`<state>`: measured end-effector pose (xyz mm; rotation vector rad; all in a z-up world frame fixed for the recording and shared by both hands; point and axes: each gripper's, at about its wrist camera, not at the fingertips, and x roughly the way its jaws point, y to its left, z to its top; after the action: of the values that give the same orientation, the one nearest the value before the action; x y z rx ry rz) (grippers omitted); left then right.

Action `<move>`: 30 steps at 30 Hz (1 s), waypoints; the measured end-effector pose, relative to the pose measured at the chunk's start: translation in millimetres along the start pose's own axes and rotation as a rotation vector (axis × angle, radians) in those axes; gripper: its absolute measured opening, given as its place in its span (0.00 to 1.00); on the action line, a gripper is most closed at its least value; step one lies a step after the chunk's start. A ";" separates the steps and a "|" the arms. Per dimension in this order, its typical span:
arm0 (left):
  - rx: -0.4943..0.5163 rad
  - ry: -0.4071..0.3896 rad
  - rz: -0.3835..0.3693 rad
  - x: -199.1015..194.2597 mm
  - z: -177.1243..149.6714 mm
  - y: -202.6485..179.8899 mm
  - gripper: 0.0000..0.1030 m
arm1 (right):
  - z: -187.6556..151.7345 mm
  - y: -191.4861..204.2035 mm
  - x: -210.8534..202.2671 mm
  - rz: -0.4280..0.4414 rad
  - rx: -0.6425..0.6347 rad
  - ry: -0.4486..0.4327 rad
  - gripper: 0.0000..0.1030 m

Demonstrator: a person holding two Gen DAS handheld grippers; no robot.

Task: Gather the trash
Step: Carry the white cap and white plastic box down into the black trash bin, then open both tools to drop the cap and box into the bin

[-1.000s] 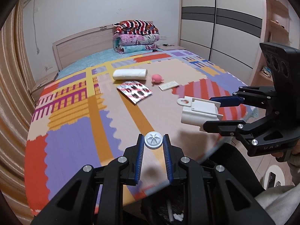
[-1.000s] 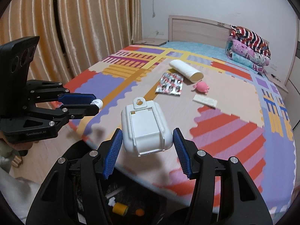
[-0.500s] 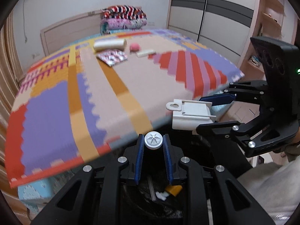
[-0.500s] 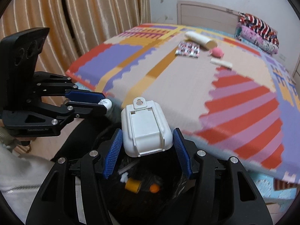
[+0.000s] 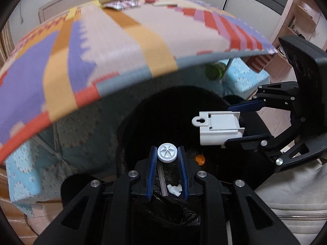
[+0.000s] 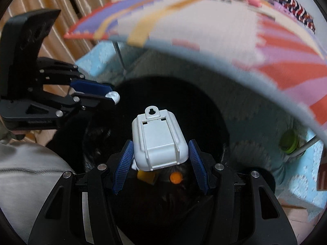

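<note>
Left gripper (image 5: 167,156) pinched white cap (image 5: 167,152), right gripper (image 6: 160,158) clamped white casing (image 6: 158,140) above black bin (image 5: 184,110); uneven release risked casing catching rim.

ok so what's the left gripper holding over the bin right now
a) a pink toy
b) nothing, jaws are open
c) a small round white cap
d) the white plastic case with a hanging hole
c: in the left wrist view the left gripper has its jaws shut on the round white cap above the black bin bag, while the white plastic case sits in the right gripper.
</note>
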<state>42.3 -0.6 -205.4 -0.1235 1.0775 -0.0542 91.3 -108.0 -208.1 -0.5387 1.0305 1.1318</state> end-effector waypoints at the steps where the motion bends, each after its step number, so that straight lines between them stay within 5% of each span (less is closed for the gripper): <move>1: -0.002 0.010 -0.001 4.3 -0.9 0.3 0.20 | -1.9 -0.7 6.0 -0.001 0.004 0.016 0.54; 6: -0.013 0.059 -0.019 25.8 -7.7 -0.6 0.20 | -4.9 -2.4 23.6 -0.005 0.016 0.068 0.51; 8: -0.016 0.075 -0.024 32.8 -9.4 -2.0 0.20 | -7.2 -4.2 28.4 -0.004 0.020 0.086 0.41; 19: -0.026 0.126 -0.031 48.0 -13.0 -3.7 0.20 | -7.9 -7.3 34.8 0.003 0.039 0.104 0.41; 30: 0.002 0.064 -0.040 26.6 -6.3 -10.2 0.36 | 2.3 -14.1 13.5 -0.002 0.053 0.043 0.42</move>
<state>49.5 -13.9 -230.3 -0.1428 1.1392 -0.0958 106.1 -105.0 -220.8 -0.5231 1.0940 1.0921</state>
